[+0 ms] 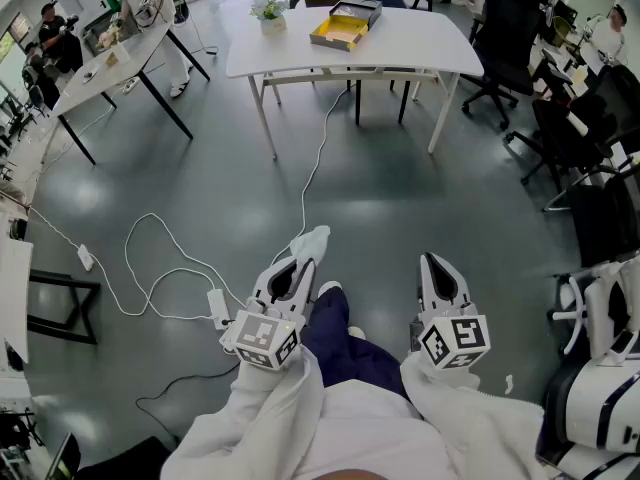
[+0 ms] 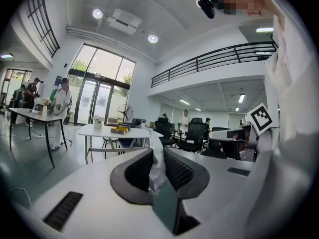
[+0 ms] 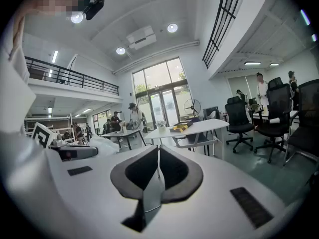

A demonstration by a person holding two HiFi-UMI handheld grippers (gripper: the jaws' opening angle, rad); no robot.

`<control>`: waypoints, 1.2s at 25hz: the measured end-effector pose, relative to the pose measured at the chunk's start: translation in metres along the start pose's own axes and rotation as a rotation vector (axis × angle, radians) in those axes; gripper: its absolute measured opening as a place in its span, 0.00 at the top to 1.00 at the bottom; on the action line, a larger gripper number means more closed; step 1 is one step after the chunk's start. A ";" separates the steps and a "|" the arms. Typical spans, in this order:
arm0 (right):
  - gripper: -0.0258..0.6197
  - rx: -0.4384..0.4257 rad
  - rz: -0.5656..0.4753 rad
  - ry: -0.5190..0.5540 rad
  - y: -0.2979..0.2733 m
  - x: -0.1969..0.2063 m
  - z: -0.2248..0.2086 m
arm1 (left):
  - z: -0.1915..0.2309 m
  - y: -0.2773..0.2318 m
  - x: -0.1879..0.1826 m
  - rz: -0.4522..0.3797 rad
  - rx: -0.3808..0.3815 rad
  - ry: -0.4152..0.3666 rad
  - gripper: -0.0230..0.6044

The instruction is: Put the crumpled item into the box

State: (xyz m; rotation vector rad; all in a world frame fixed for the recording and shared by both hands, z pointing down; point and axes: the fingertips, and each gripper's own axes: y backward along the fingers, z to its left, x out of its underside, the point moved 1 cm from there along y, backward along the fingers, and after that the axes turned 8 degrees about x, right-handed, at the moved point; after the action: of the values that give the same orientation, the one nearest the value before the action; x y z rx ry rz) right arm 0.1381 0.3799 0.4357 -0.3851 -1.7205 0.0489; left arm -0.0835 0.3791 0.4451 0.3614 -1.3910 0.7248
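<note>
Left gripper (image 1: 292,268), head view: jaws narrow, closed on the crumpled item (image 1: 311,239), white, paper by the look, which sticks out past the tips above the grey floor (image 1: 200,178). Right gripper (image 1: 438,270) is beside it. Box (image 1: 347,22): yellow, open, on the white table (image 1: 420,43), well apart from me.

Left gripper view: item pinched between the ridged pads. I judge it light, soft and springy, safe to squeeze, and best held by a thick fold.

Right gripper view: jaws together, nothing between.

Room: open office, chairs (image 1: 505,48), power cable (image 1: 218,306) loose on the smooth floor.
</note>
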 end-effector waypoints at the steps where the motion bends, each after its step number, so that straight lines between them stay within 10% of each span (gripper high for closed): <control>1: 0.90 0.002 0.000 -0.002 0.002 0.001 -0.001 | -0.001 0.000 0.000 0.001 0.000 0.001 0.85; 30: 0.90 0.020 0.023 -0.040 -0.043 0.003 -0.010 | 0.028 -0.034 0.003 0.014 0.001 0.022 0.85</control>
State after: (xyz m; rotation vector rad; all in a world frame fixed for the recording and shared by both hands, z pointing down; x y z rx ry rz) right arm 0.1376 0.3387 0.4507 -0.3917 -1.7535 0.0909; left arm -0.0826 0.3377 0.4592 0.3437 -1.3734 0.7388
